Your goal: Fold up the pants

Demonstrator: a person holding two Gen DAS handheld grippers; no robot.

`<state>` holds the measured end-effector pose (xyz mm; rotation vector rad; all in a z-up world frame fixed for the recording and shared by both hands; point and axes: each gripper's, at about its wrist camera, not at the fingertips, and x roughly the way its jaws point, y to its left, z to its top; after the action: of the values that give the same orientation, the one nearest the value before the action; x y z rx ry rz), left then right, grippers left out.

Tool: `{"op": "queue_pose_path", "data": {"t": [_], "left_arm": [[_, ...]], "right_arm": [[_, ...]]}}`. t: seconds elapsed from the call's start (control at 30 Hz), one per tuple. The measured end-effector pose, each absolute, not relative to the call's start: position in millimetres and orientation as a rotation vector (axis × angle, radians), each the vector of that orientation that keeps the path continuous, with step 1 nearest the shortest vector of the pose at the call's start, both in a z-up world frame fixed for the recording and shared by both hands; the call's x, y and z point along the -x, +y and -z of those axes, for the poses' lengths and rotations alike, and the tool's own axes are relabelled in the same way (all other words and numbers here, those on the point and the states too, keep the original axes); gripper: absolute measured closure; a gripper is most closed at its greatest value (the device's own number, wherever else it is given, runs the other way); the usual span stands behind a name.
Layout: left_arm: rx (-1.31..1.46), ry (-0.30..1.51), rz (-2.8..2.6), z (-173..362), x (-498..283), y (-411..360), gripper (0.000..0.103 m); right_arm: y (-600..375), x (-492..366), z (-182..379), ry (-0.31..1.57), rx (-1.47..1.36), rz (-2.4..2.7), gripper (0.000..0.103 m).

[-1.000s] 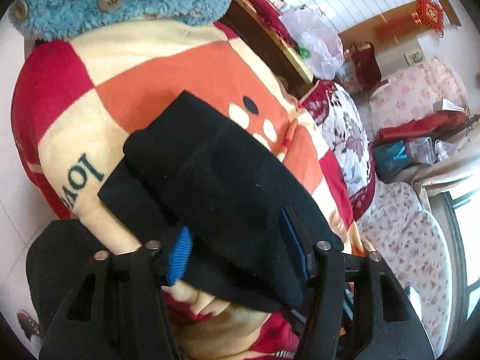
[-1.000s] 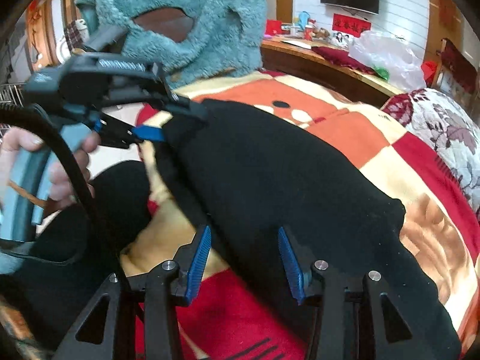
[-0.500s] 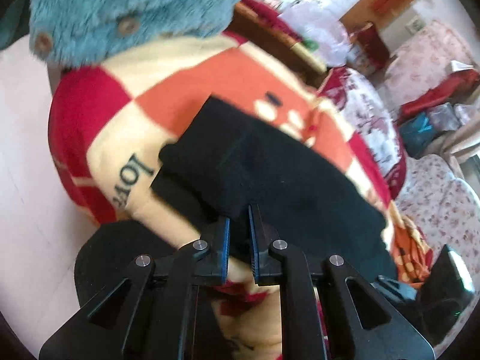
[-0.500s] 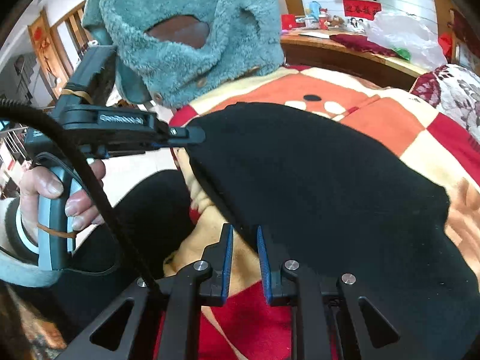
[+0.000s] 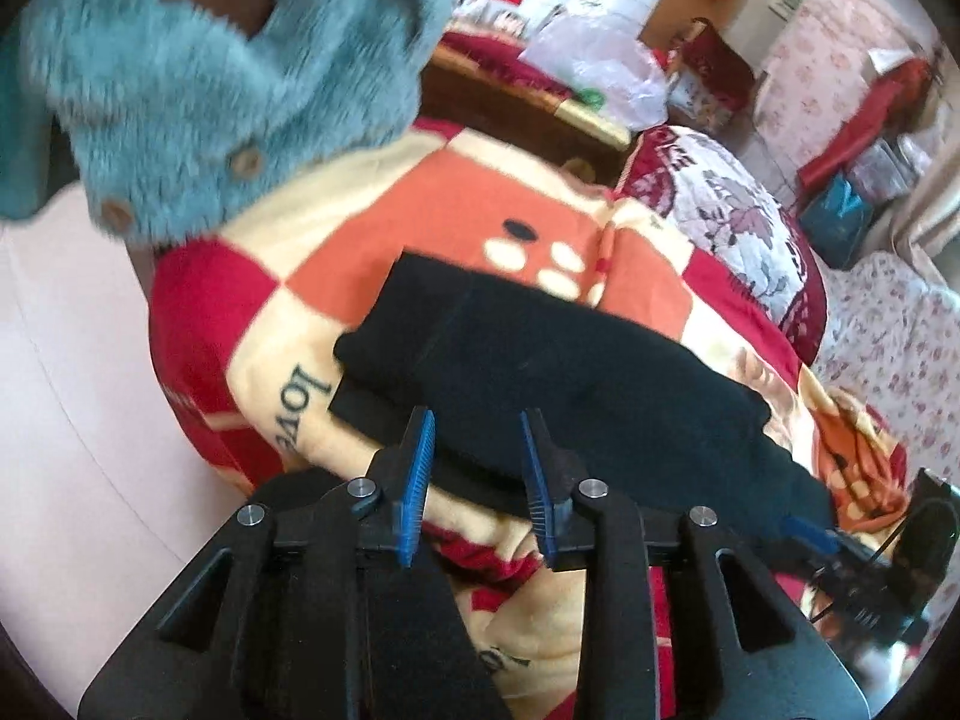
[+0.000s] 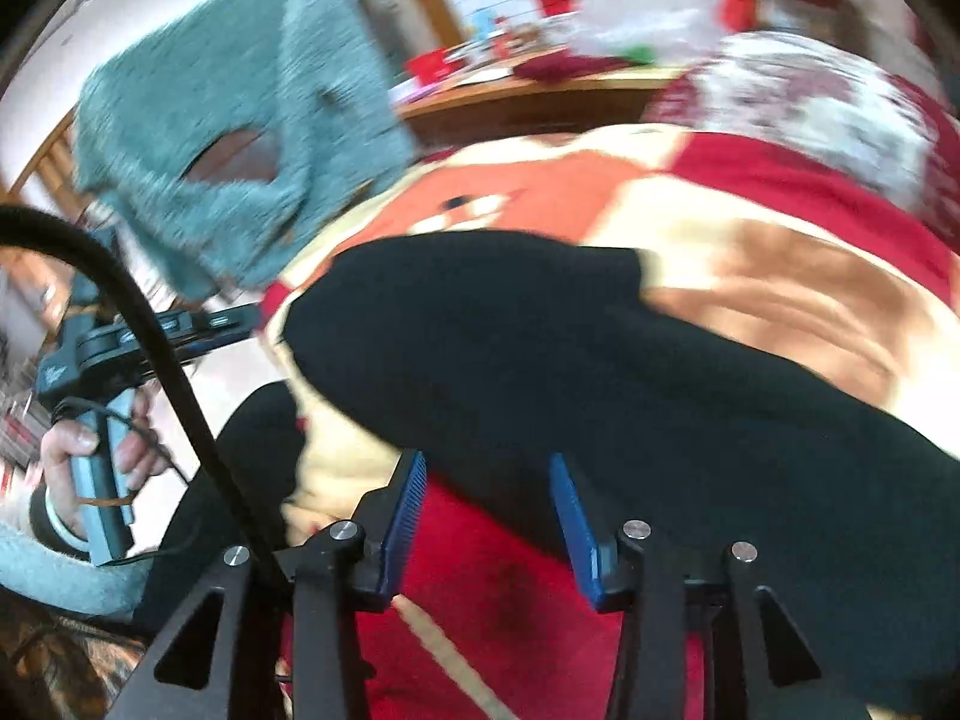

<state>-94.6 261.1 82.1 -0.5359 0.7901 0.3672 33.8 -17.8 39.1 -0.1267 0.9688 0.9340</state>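
One pants (image 5: 558,372), one blanket (image 5: 372,222), two grippers.

Matt black cloth pants (image 5: 540,360) — fuzzy blanket (image 5: 372,228)

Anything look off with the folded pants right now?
Slightly. In the left wrist view the black pants lie folded on the checkered blanket, but the lower layer sticks out past the top layer at the left end.

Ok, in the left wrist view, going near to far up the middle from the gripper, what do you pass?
Left gripper, jaws open → folded black pants → checkered blanket with its paw print → dark wooden table edge → white plastic bag.
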Motion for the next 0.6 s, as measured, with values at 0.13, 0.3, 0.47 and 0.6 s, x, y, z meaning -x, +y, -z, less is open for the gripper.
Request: {"op": "queue_pose_path", "data": {"t": [0.13, 0.3, 0.47, 0.6], "left_arm": [[0.463, 0.761, -0.305, -97, 84, 238, 0.072], [0.399, 0.792, -0.150, -102, 50, 196, 0.059], [0.287, 0.850, 0.013, -96, 5, 140, 0.059], [0.224, 0.897, 0.117, -85, -30, 98, 0.059]], "right_arm": [[-89, -45, -49, 0.958, 0.063, -0.738, 0.060], [-178, -62, -56, 0.966, -0.052, -0.462, 0.056], [-238, -77, -48, 1.015, -0.152, -0.264, 0.054], [-242, -87, -43, 1.023, -0.162, -0.258, 0.054]]}}
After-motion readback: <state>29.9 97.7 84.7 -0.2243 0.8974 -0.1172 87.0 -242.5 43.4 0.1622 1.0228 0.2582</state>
